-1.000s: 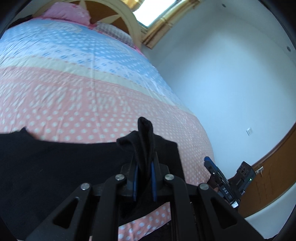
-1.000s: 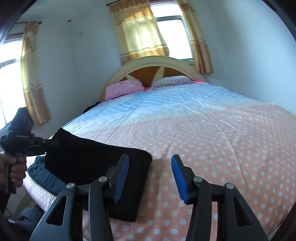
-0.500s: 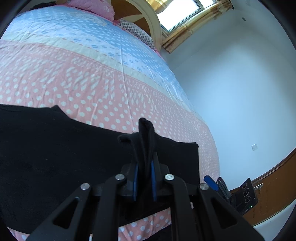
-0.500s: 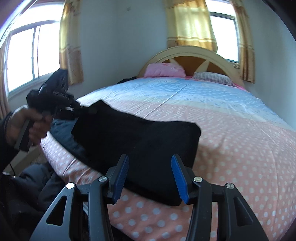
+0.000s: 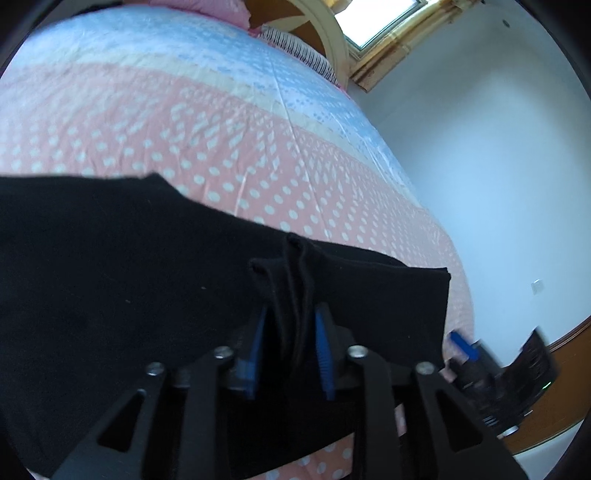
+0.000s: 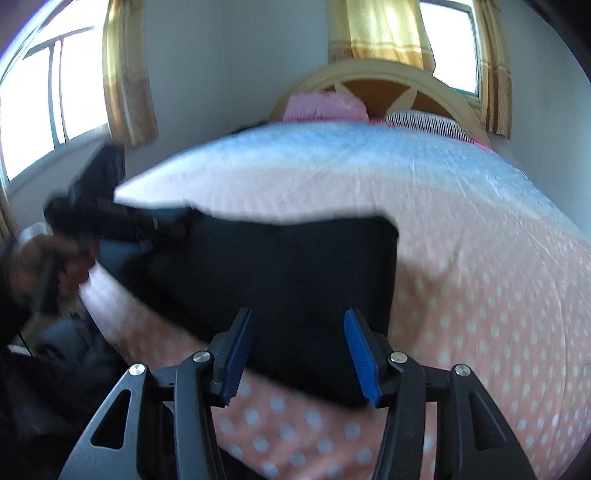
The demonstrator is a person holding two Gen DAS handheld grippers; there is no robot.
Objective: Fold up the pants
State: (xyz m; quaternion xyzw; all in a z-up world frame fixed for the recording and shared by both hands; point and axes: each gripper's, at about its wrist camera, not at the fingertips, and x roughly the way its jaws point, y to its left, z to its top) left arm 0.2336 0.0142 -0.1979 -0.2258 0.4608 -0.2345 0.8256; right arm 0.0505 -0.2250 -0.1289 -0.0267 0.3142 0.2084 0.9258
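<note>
Beneath me spreads a bed (image 6: 480, 258) — its cover pink with white dots near me, pale blue farther up. At its far end I see a pink pillow (image 6: 325, 105) beside a striped pillow (image 6: 424, 123), both against a curved cream headboard (image 6: 380, 75). Yellow curtains (image 6: 376, 29) hang at the windows — another curtain (image 6: 129, 74) to my left. A wall socket (image 5: 537, 286) sits on the white wall.

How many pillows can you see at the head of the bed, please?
2: a pink pillow on the left against the headboard, and a striped pillow to its right. Others may be hidden.
</note>
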